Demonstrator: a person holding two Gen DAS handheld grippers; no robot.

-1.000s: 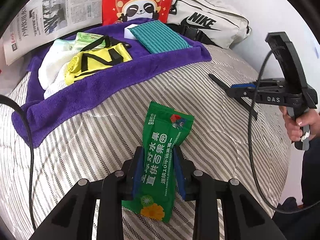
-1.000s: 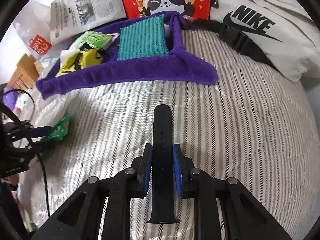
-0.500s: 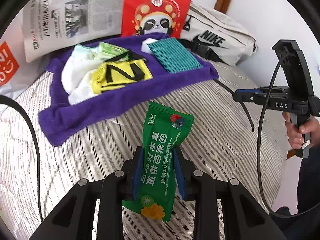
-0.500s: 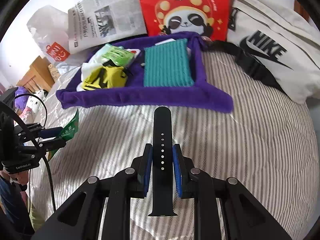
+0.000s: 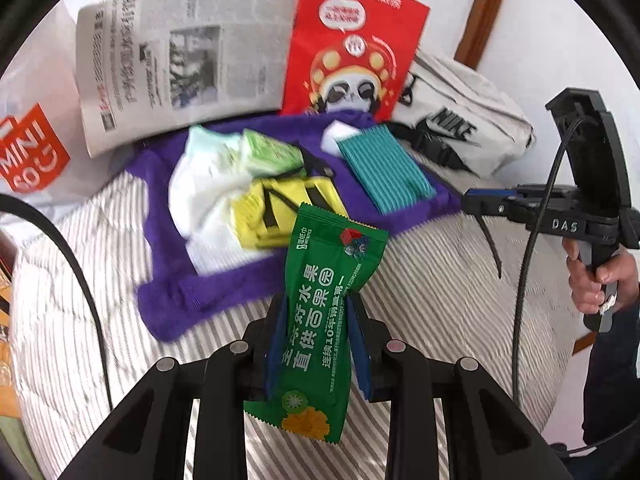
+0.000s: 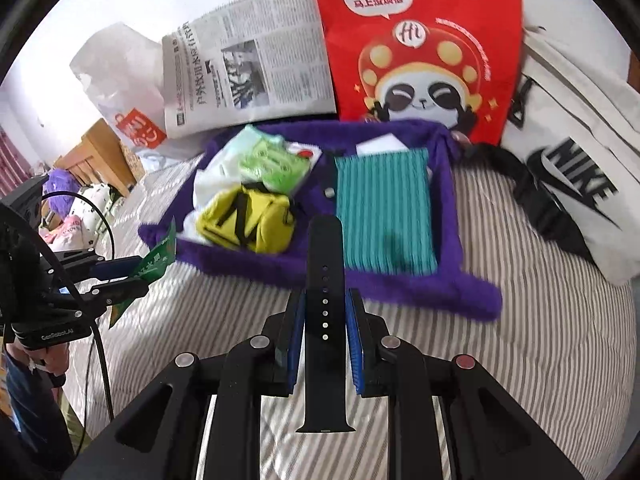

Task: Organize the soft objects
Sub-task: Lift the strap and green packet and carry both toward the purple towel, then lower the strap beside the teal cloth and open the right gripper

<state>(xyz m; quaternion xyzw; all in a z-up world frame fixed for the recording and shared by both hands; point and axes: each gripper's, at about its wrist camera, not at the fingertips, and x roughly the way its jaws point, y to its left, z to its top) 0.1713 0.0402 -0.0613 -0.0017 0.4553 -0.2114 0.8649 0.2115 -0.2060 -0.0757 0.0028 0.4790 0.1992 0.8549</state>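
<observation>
My left gripper (image 5: 316, 344) is shut on a green wet-wipes packet (image 5: 324, 312), held above the striped bed. In the right wrist view this gripper (image 6: 132, 276) shows at the left with the packet (image 6: 158, 256). My right gripper (image 6: 325, 332) is shut on a black watch strap (image 6: 325, 320), which stands upright between the blue pads. From the left wrist camera the right gripper (image 5: 476, 204) is at the right with the strap (image 5: 490, 244) hanging from it. Ahead lies a purple towel (image 5: 224, 292) (image 6: 400, 284) with a teal cloth (image 5: 384, 168) (image 6: 384, 208), a yellow pouch (image 5: 280, 208) (image 6: 248, 220), white cloth (image 5: 200, 184) and a pale green pack (image 5: 268, 152) (image 6: 272, 164).
Behind the towel stand a newspaper (image 5: 180, 52) (image 6: 248, 72), a red panda bag (image 5: 352, 48) (image 6: 420, 48) and a white Nike bag (image 5: 460, 124) (image 6: 572, 152). A white shopping bag (image 5: 28, 156) lies at the left. A hand (image 5: 592, 280) grips the right tool. The striped bedding (image 6: 520, 360) spreads below.
Both grippers have risen and come closer to the purple towel, each still holding its object. The towel and the bags behind it now sit lower and larger in both views.
</observation>
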